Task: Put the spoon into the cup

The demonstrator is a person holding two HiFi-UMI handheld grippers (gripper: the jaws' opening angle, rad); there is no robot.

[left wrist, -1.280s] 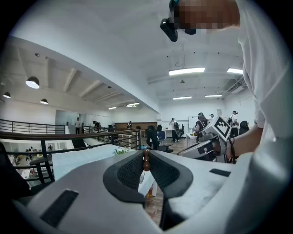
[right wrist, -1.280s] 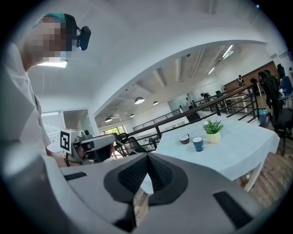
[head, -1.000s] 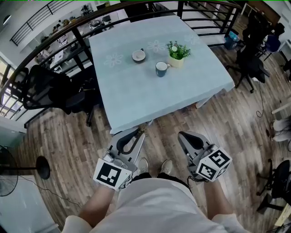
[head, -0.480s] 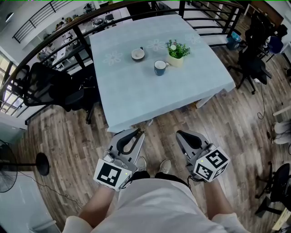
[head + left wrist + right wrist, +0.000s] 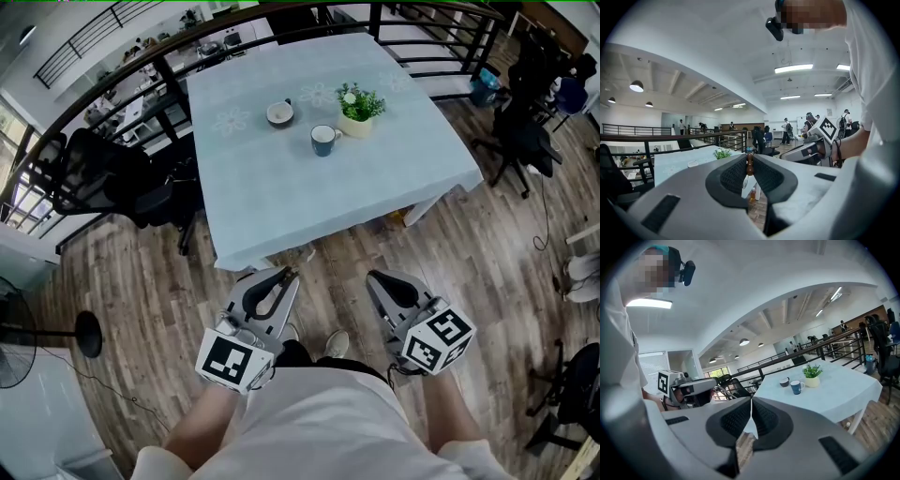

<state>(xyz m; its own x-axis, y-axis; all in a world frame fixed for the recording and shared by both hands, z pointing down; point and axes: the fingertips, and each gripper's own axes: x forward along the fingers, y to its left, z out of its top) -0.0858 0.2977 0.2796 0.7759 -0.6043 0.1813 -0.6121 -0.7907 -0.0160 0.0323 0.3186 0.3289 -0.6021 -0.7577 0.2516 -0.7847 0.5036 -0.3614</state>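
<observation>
My left tongs point(image 5: 749, 157) are clamped on the spoon point(image 5: 749, 164); its brown beaded handle stands upright between the pads. My right tongs point(image 5: 751, 401) are closed, pad against pad, with nothing in them. Both pairs hang over the plank floor point(image 5: 487, 234) in front of me, tips just short of the near edge of the table point(image 5: 281, 216).

The blue cup point(image 5: 323, 140) is well away from the spoon, on the far half of the table. It has a potted plant point(image 5: 354, 101) just beside it on the right and a small white bowl point(image 5: 278, 113) near it on the left. Between the near edge and the cup the pale blue cloth lies bare.

A black railing point(image 5: 169, 70) runs round the far and left sides. A black office chair point(image 5: 103, 173) stands by the left edge, another point(image 5: 525, 141) off to the right.
</observation>
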